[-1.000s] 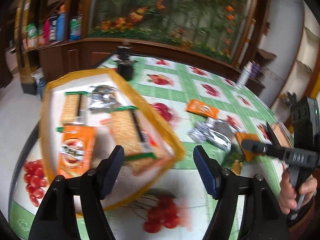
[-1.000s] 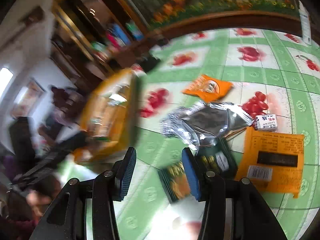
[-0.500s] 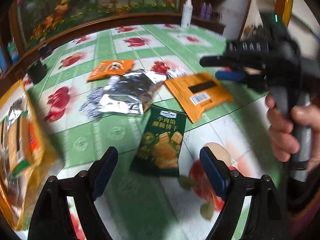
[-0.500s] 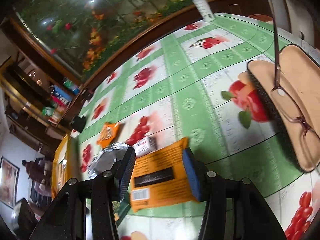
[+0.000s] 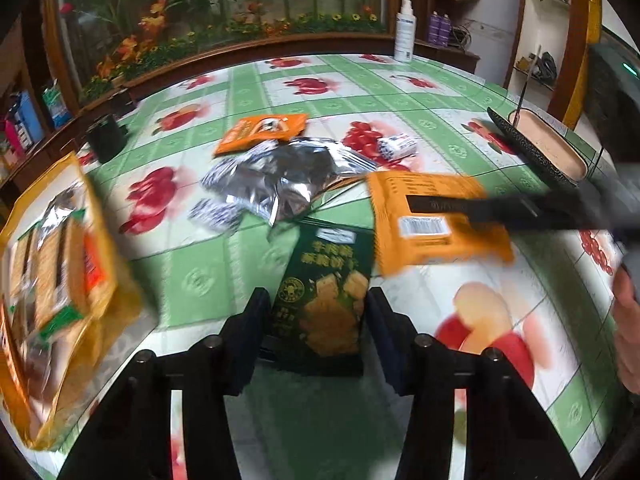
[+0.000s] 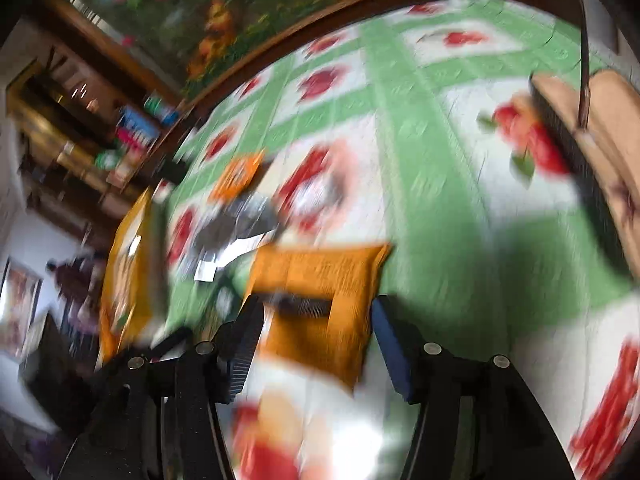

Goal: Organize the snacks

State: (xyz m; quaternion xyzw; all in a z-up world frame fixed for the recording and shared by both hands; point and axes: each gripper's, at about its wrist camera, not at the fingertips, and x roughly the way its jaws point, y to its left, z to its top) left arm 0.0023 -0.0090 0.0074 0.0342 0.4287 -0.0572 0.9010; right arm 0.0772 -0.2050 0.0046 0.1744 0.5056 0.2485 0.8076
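Note:
My left gripper (image 5: 316, 308) is open, its fingers on either side of a dark green cracker packet (image 5: 324, 300) lying on the tablecloth. My right gripper (image 6: 316, 320) is open over a large orange packet (image 6: 320, 300), which also shows in the left wrist view (image 5: 432, 224) with the right gripper's fingers (image 5: 460, 204) above it. A silver foil bag (image 5: 288, 180), a small orange packet (image 5: 260, 132) and a small white packet (image 5: 396, 146) lie behind. The orange tray (image 5: 102, 216) at left holds several snack packs.
A tan glasses case (image 5: 548, 148) with glasses lies at the right. A black cup (image 5: 106, 142) stands at the back left and a white spray bottle (image 5: 404, 36) at the far edge. A wooden ledge with flowers borders the table.
My left gripper swung from the tray to the green cracker packet and came down around it. My right gripper moved onto the large orange packet. Both views are blurred by motion.

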